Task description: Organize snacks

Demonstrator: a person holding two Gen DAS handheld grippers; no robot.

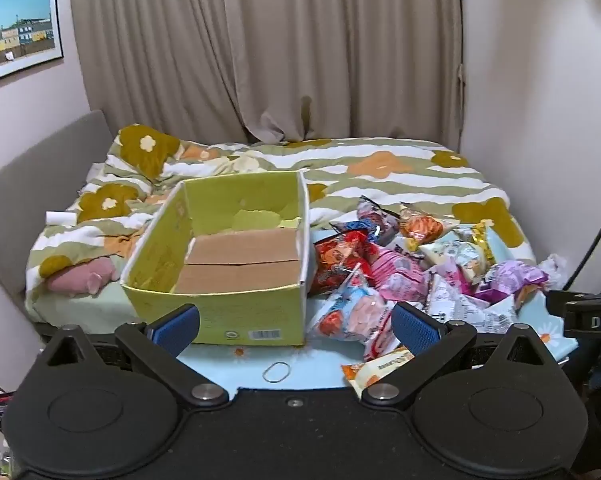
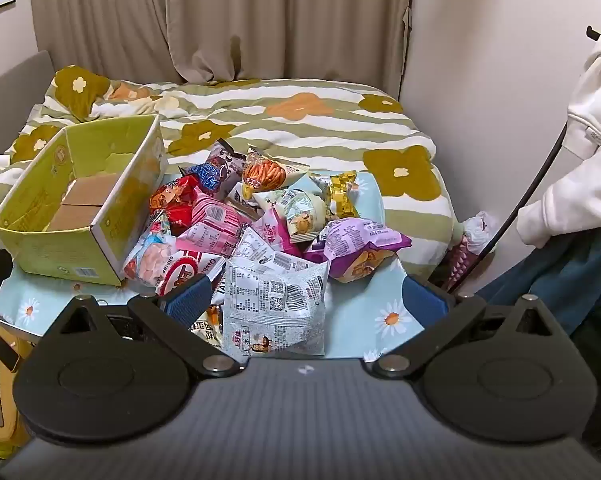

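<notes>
A yellow-green cardboard box (image 1: 220, 256) (image 2: 80, 200) stands open-topped with nothing inside on a light blue daisy cloth (image 1: 228, 364) (image 2: 372, 312). To its right lies a pile of several snack bags (image 1: 404, 268) (image 2: 268, 224): red, pink, purple, white and orange packs. My left gripper (image 1: 296, 326) hovers open before the box's near wall and a shrimp-snack bag (image 1: 352, 316). Nothing is held in my right gripper (image 2: 306, 300), which hangs open over a white printed bag (image 2: 274, 308) at the near edge of the pile.
The cloth lies at the foot of a bed with a flowered green-striped duvet (image 1: 380, 176) (image 2: 300, 120). A rubber band (image 1: 276, 372) sits on the cloth near me. A pink plush (image 1: 84, 276) lies left of the box. A person's white sleeve (image 2: 572, 184) is at right.
</notes>
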